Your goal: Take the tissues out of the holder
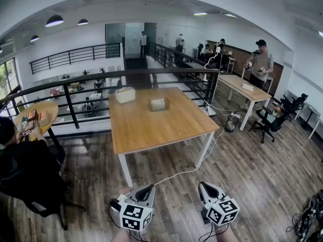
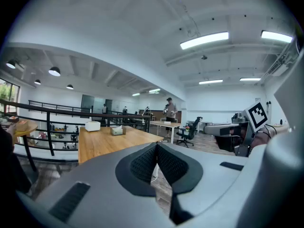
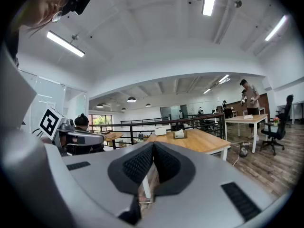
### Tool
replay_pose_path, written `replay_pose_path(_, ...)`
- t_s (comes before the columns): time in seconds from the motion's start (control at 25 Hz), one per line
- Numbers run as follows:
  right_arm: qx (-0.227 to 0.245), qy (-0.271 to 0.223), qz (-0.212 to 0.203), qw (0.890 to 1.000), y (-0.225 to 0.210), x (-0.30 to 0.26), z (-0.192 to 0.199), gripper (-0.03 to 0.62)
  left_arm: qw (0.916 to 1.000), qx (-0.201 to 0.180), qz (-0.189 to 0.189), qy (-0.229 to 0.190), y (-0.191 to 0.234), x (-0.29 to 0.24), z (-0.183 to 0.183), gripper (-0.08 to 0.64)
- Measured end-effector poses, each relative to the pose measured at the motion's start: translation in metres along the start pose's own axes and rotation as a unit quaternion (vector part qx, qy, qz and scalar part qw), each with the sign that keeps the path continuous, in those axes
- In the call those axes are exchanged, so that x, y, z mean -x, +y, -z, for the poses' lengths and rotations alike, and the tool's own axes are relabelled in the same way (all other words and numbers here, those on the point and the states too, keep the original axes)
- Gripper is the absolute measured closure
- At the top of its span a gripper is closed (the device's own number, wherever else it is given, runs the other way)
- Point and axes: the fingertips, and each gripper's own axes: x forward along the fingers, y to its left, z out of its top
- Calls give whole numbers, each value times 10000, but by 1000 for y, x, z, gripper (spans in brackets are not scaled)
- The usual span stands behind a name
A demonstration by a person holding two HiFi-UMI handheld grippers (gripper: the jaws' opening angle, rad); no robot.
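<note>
Grey hand-held grippers (image 1: pixel 146 190) (image 1: pixel 205 188) carry black-and-white marker cubes (image 1: pixel 133 217).

The right gripper (image 3: pixel 153 148) is pointing toward the far wooden table (image 3: pixel 204 141), its jaws closing together on nothing; the tissue holder (image 3: pixel 179 134) is sitting there, right of a white box (image 3: pixel 160 131).

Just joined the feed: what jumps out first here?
The big light wooden table with white legs fills the middle of the head view; on its far side stand a small wooden tissue holder with a white tissue poking up and, to its left, a white rectangular box. At the bottom edge, short of the table, the left gripper and right gripper hang side by side, both shut and empty.
</note>
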Motion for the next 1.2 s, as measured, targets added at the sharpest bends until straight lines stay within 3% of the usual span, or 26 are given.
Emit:
replay_pose_path(0.2, 108, -232, -74, 9996, 13, -38, 4, 574, 9996, -256, 21, -114, 35, -17, 6, 554)
replay_pose_path(0.4, 118, -194, -154, 9996, 23, -42, 13, 574, 9999, -75, -61, -47, 43, -18, 17, 554)
replay_pose_path(0.68, 117, -201, -373, 9990, 14, -10, 18, 574, 9992, 8, -387, -97, 12, 7, 20, 554)
replay_pose_path(1.0, 169, -237, -454, 9985, 5, 54, 33, 574, 9988, 51, -466, -151, -54, 30, 29, 554)
replay_pose_path(1.2, 146, -307, -649, 9973, -9, 90, 42, 574, 9983, -113, -507, -260, -98, 39, 34, 554)
